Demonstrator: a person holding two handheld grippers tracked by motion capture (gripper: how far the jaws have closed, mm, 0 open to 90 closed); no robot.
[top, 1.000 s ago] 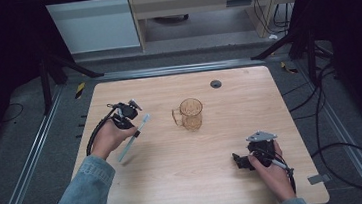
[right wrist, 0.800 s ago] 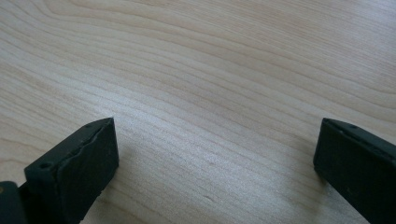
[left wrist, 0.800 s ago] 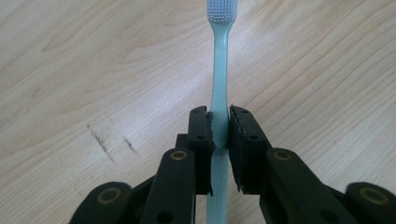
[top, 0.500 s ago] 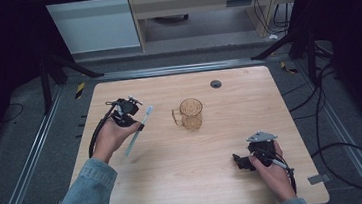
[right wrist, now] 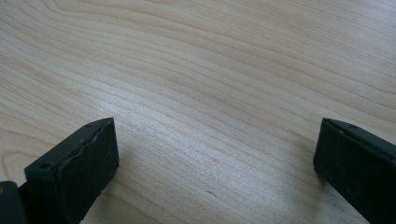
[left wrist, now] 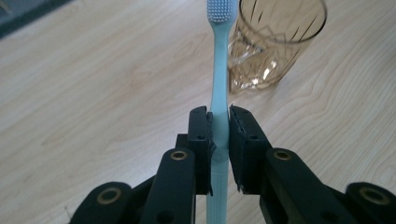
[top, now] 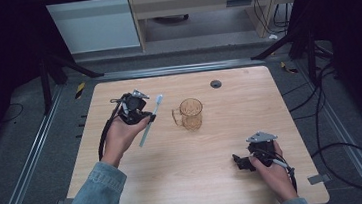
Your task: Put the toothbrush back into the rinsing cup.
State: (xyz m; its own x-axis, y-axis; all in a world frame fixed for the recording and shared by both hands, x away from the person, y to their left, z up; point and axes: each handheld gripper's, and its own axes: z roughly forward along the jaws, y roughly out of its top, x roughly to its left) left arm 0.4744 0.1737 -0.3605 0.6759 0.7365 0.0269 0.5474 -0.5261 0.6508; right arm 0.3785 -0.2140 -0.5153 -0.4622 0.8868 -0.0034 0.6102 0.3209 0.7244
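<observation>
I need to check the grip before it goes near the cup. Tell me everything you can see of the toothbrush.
The toothbrush is pale blue-green, plastic by its look, with a slim smooth neck, a ribbed lower handle and a small head of white bristles. The left gripper clamps it on the handle, one black jaw on each side, so it sits straight between them, head pointing away from the hand. In the high view it is lifted off the table, slanted, head up and toward the amber glass cup, not touching it.

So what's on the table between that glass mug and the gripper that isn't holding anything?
Nothing. In the high view, only bare wooden table lies between the amber glass mug and the right gripper, whose jaws stand open.
</observation>
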